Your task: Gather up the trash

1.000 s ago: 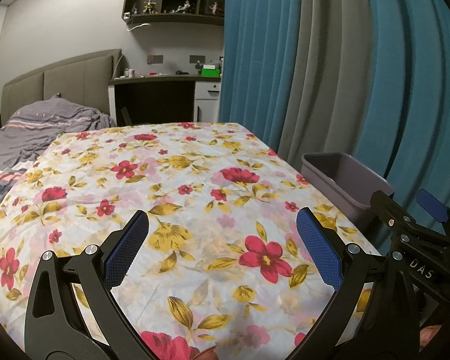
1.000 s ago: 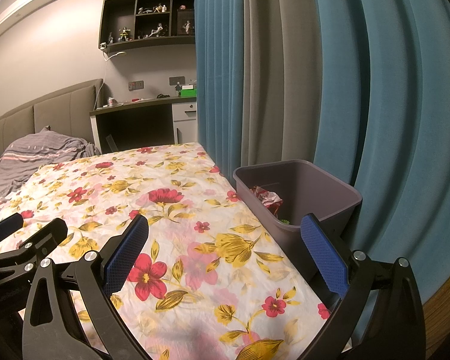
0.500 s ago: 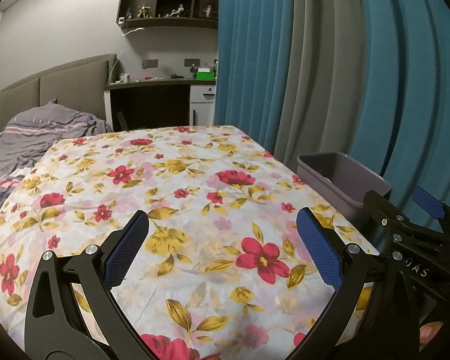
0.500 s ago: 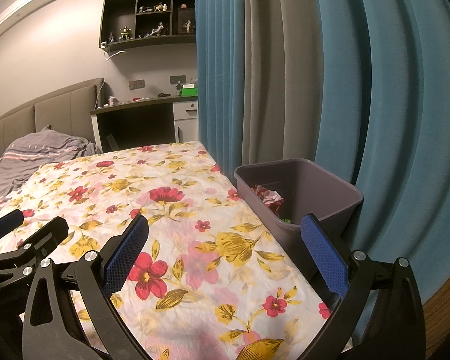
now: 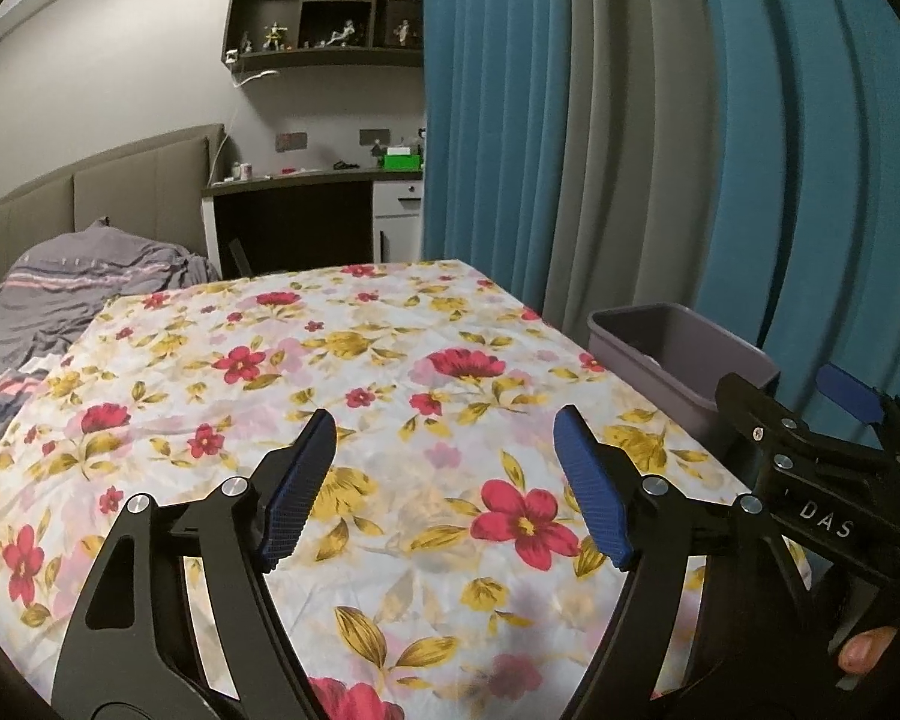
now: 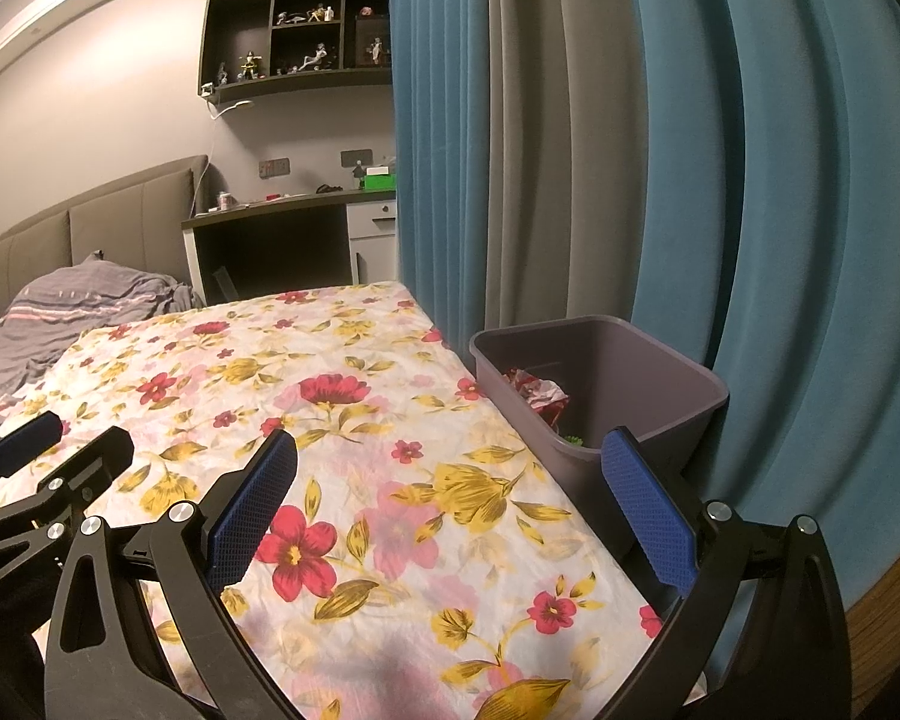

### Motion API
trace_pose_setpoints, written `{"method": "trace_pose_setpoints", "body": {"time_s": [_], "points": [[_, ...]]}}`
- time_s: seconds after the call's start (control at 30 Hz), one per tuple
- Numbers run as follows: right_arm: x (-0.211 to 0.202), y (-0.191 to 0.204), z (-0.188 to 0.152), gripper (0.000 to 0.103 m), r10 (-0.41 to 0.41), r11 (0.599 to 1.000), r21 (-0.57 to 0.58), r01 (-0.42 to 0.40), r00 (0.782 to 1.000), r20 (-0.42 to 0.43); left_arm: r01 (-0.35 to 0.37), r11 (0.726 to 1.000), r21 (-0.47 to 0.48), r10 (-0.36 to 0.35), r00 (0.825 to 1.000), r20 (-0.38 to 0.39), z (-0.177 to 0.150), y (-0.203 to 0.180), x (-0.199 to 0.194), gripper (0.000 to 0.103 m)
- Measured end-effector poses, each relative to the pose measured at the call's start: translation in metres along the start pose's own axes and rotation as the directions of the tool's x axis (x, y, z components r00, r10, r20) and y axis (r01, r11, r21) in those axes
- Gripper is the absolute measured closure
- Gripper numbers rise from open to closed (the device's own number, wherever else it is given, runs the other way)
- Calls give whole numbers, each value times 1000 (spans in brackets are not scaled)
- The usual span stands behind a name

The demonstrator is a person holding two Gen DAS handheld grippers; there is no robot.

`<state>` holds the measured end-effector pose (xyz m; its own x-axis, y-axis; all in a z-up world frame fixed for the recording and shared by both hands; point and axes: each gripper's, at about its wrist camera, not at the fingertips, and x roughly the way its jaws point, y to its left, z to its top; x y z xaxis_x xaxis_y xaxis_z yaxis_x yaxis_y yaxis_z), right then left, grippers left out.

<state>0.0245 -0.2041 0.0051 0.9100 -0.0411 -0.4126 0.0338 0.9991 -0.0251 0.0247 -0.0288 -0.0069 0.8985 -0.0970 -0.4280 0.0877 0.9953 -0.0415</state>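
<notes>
Purple bin (image 6: 660,384) beside the floral sheet (image 6: 354,420) half-hides red crumpled trash (image 6: 537,393) and an unclear green scrap, while "DAS" marks the right gripper (image 6: 450,516), spread wide and empty, and the left gripper (image 5: 444,486) is closing on nothing.

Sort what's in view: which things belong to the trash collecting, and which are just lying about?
Job:
- bin
- crumpled wrapper inside it
- left gripper, closing on nothing
- right gripper, open

Lying about:
- flowered sheet
- grey blanket
- green box on desk
- curtains
</notes>
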Motion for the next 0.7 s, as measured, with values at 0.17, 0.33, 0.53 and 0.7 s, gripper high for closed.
{"method": "trace_pose_setpoints", "body": {"time_s": [0.17,0.33,0.53,0.7], "points": [[0,0,0,6,0,1000,2,0,1000,-2,-7,1000,-8,7,1000,-7,1,2,0,29],[0,0,1,6,2,1000,2,-2,1000,0,-27,1000,-9,27,1000,5,2,3,-3,20],[-1,4,0,6,3,1000,5,-3,1000,-1,-60,998,-24,61,998,16,4,8,-6,9],[-1,4,0,6,1,1000,6,-1,1000,0,-66,996,-51,66,998,-10,3,15,-3,6]]}}
